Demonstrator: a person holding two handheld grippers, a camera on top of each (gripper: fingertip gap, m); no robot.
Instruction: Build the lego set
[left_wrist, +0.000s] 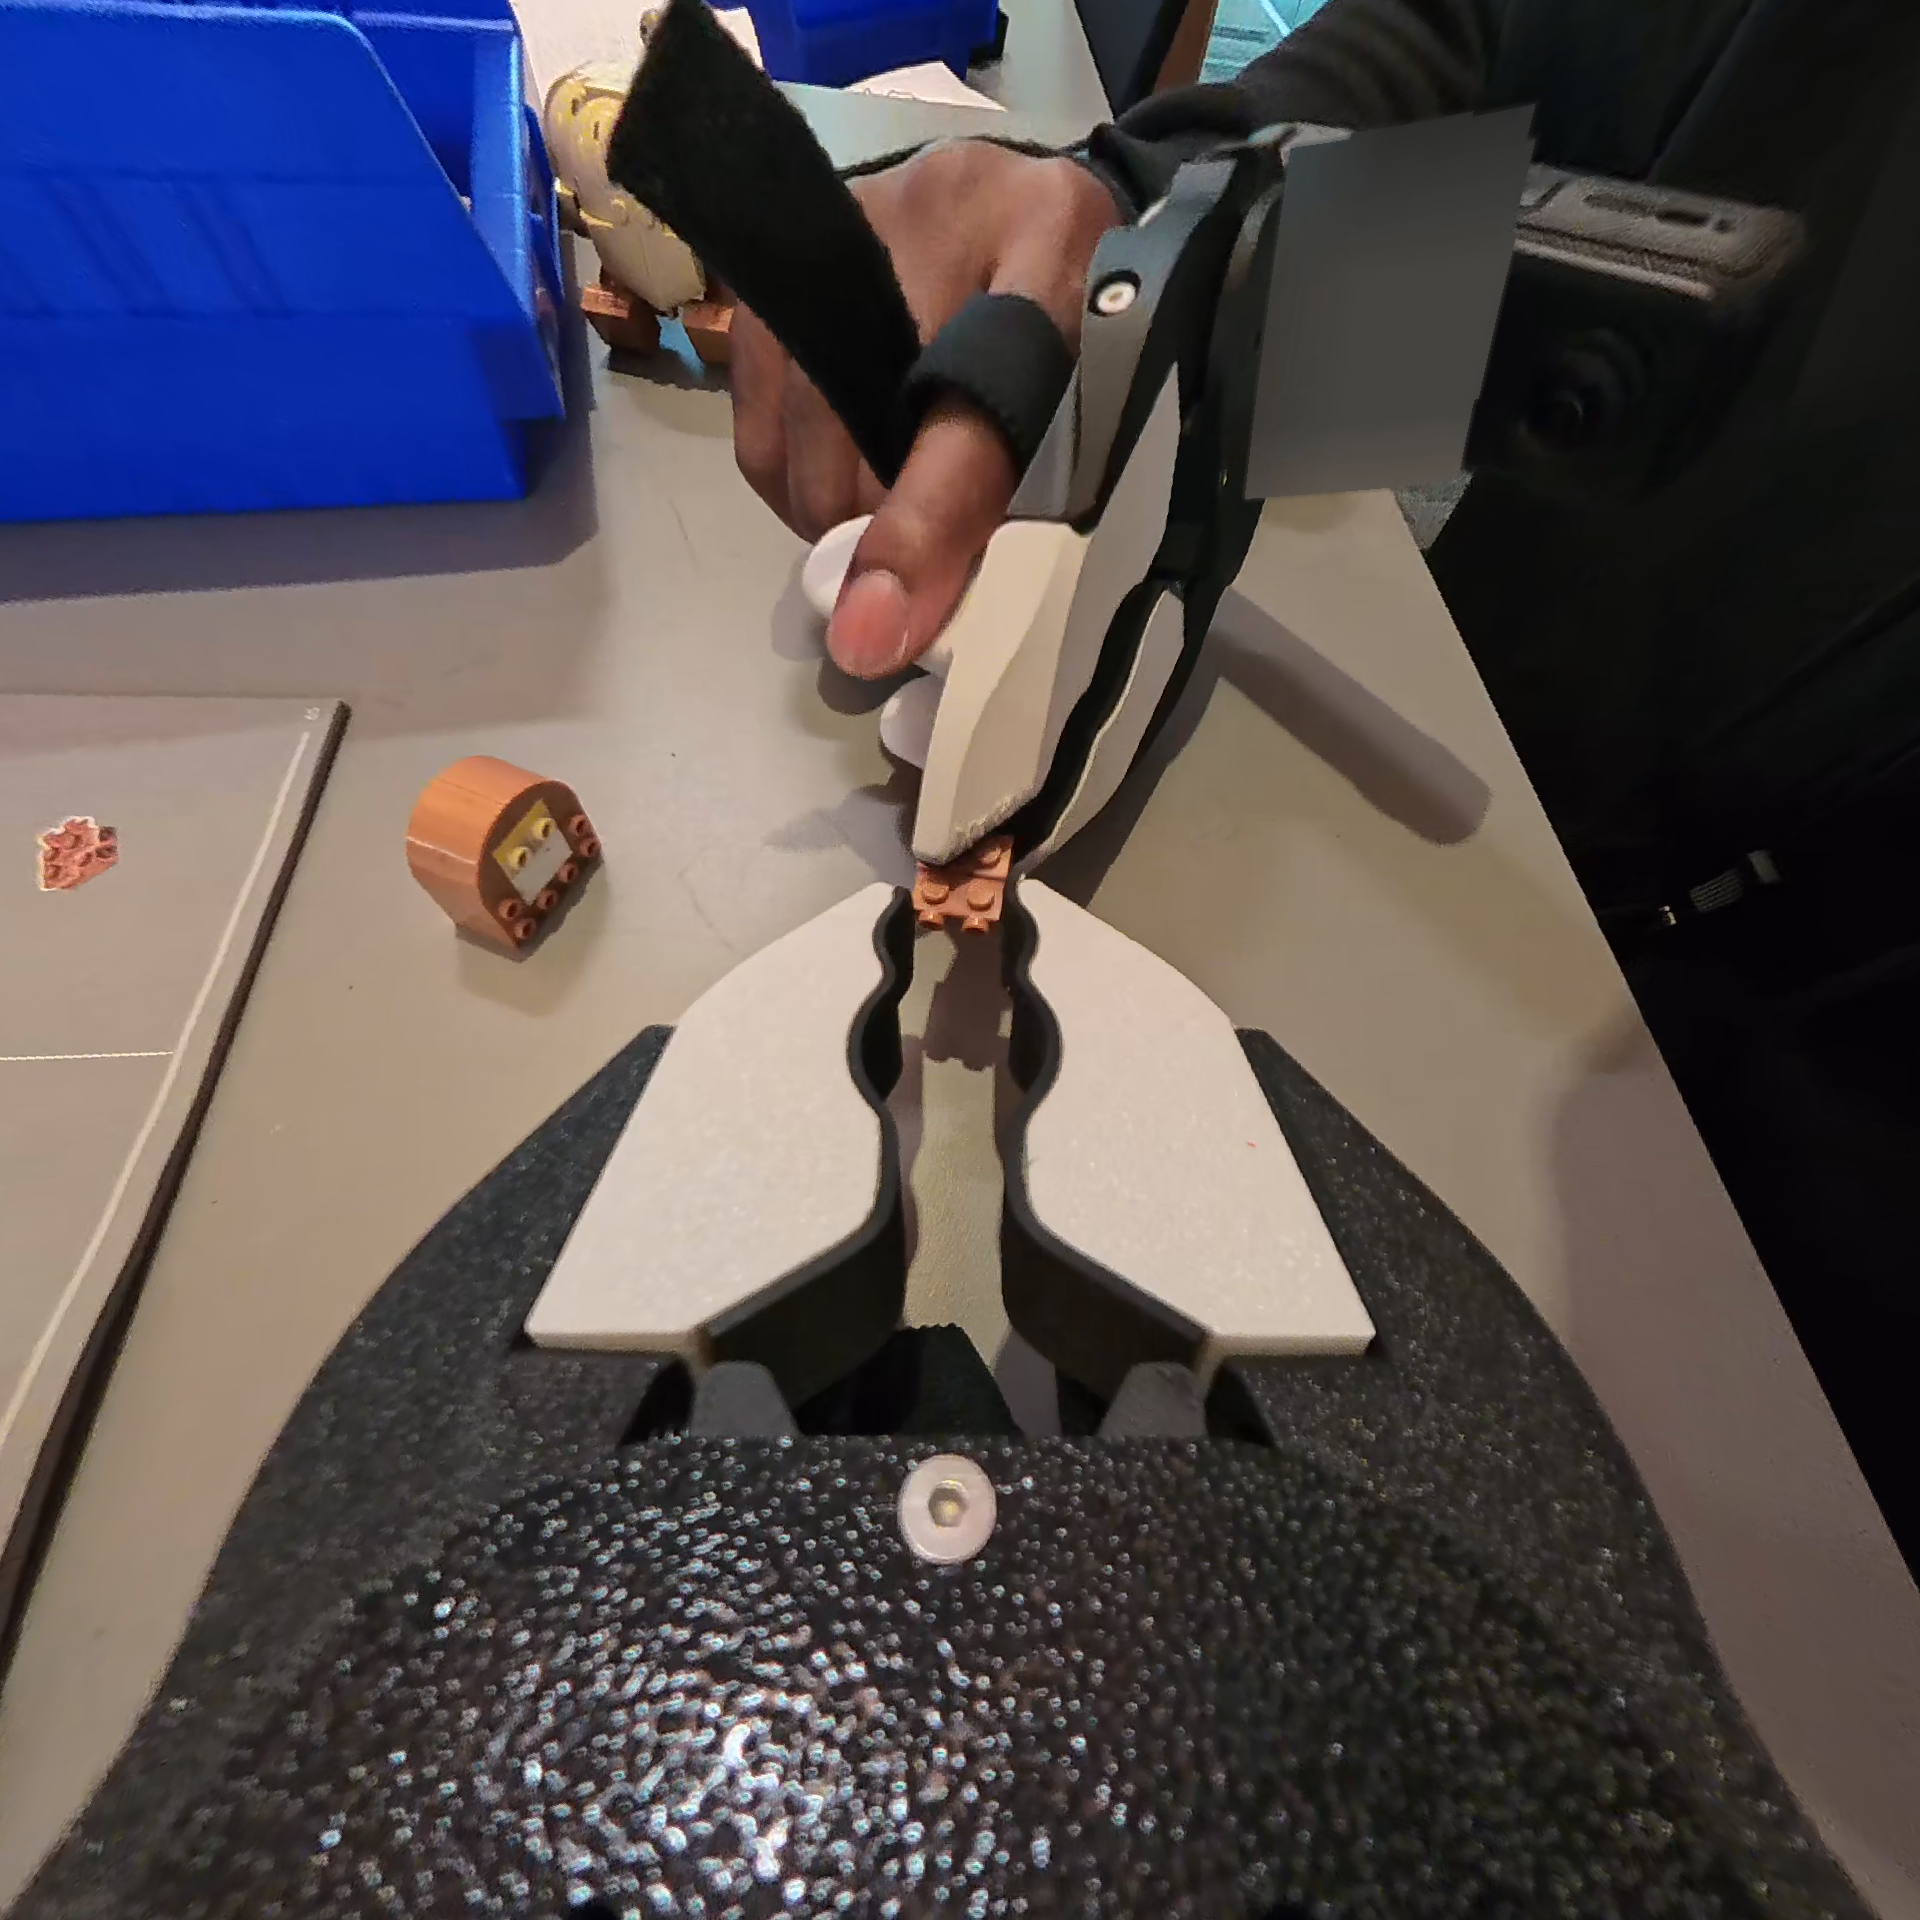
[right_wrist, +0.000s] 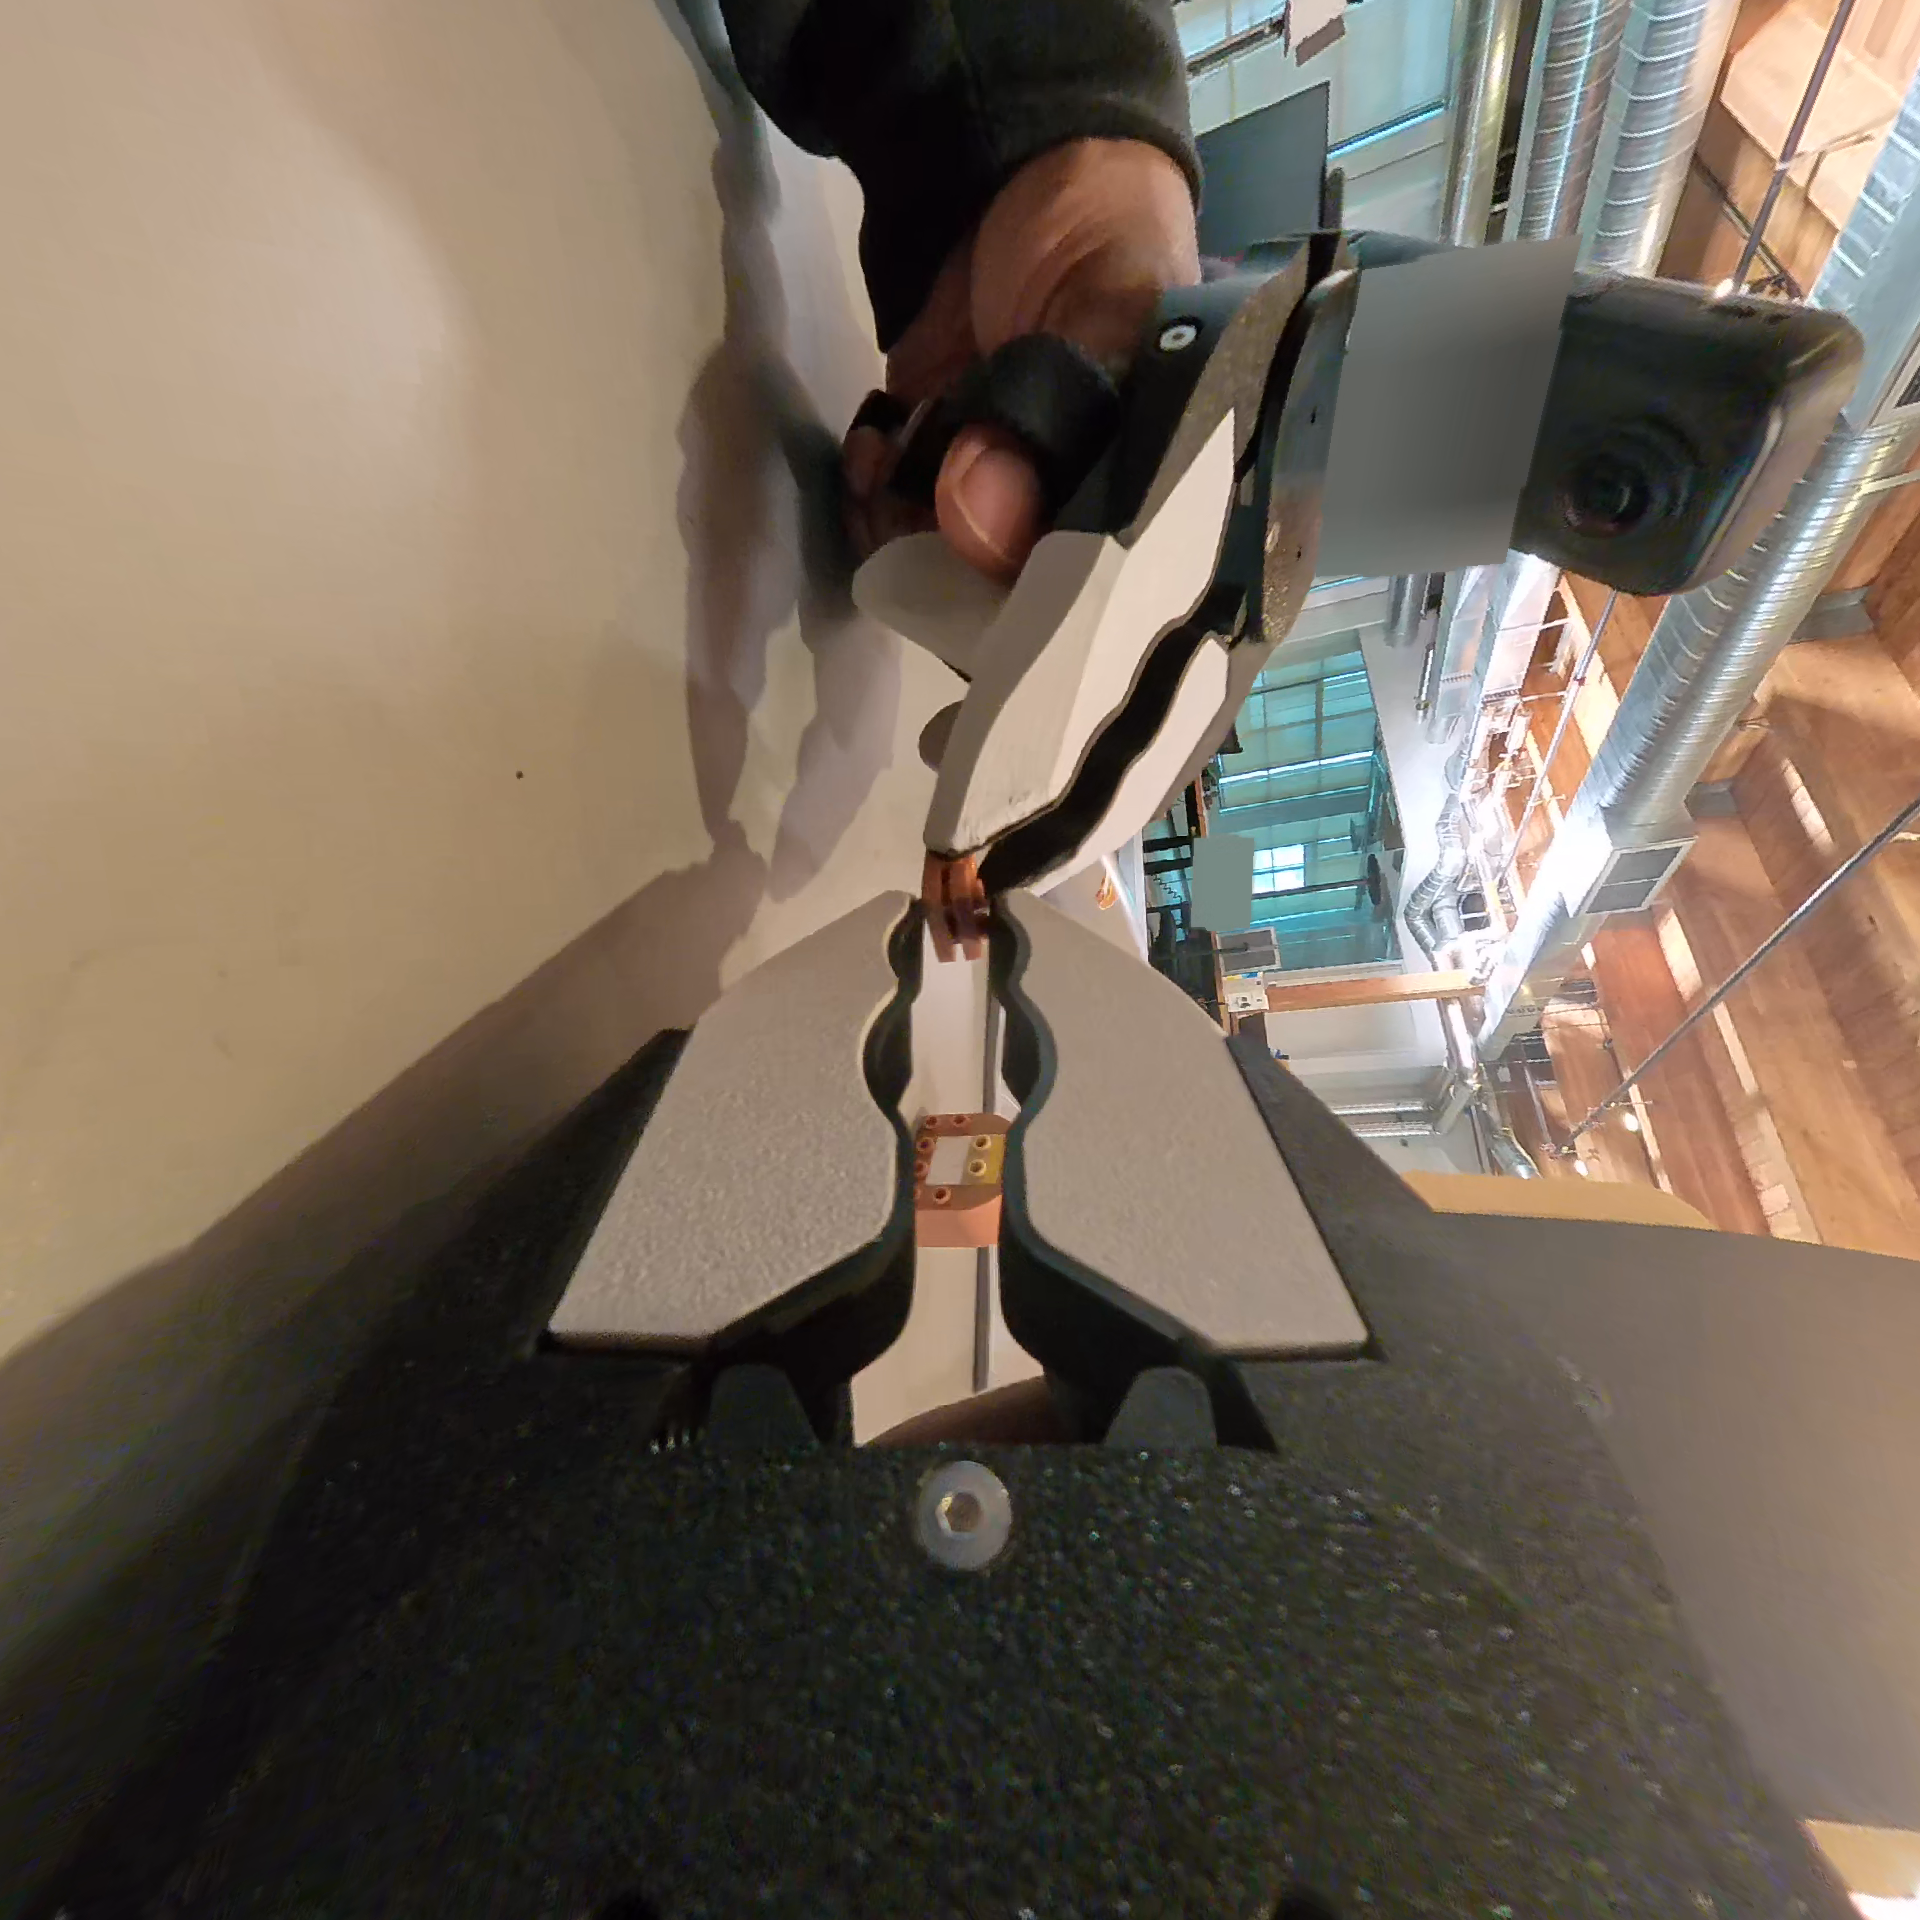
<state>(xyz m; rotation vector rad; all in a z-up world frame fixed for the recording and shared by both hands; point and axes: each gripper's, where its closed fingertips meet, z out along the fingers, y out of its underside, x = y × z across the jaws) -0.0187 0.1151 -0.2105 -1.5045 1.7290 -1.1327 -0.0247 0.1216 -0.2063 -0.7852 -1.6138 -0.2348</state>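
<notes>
- Blue bins (left_wrist: 239, 249): far left corner of the bench (left_wrist: 436, 1091).
- Grey mat (left_wrist: 125, 935): left edge.
- Brown rounded block (left_wrist: 499, 847): lying loose beside the mat.
- Small brown brick (left_wrist: 961, 894): lifted mid-bench, pinched by left gripper (left_wrist: 961, 914); right gripper (left_wrist: 987, 844) nips its far end, apparently steadying it.

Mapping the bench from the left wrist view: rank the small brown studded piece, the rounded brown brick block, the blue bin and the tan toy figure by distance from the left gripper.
From the left gripper:
1. Small brown studded piece, at the fingertips, the right gripper also on it.
2. Rounded brown brick block, on the table to the left.
3. Tan toy figure, far left, just behind the bin's corner.
4. Blue bin, far left; too close to the figure to separate confidently.
</notes>
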